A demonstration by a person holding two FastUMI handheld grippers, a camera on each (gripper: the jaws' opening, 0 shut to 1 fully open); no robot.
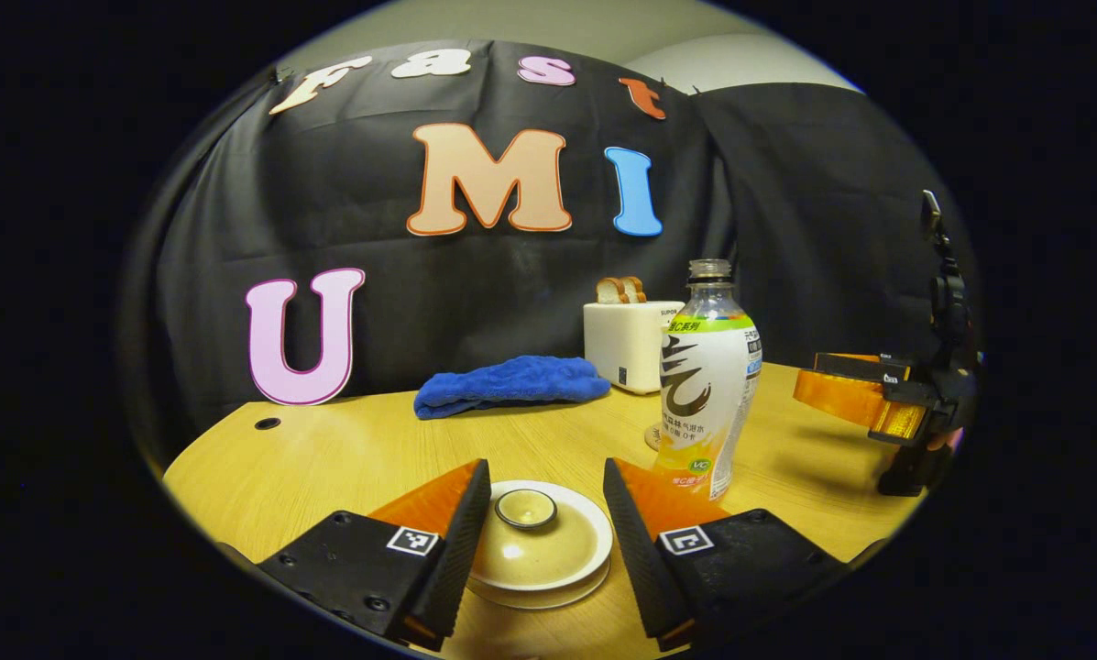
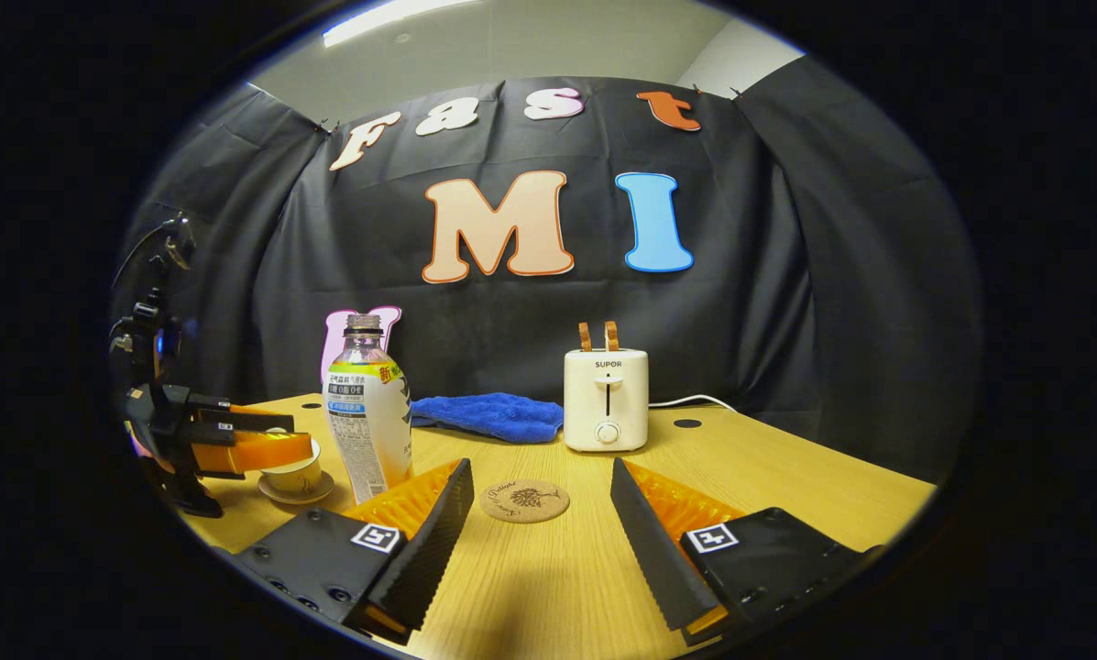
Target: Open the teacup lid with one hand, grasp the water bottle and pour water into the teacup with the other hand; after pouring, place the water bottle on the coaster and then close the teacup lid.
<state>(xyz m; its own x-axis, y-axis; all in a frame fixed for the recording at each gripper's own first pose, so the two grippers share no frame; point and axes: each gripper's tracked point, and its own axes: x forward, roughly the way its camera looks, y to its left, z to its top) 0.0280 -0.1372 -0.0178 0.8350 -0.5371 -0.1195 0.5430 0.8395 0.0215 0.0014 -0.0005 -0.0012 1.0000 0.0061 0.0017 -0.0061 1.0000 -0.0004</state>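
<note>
Glazed cream ceramic teacup lid (image 1: 539, 541), bottom centre, looks slippery and fragile; spread left gripper (image 1: 546, 524) should pinch its small knob (image 1: 525, 507), right gripper (image 2: 541, 524) likewise released.

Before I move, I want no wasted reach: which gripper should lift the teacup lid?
Left. Its open jaws already straddle the teacup lid, knob centred between them. The right gripper hangs open over the coaster, with the water bottle standing between it and the teacup.

Coaster (image 1: 651, 437) mostly hidden behind the water bottle (image 1: 708, 385); teacup (image 2: 293, 477) partly covered by the left gripper (image 2: 268, 451).
</note>
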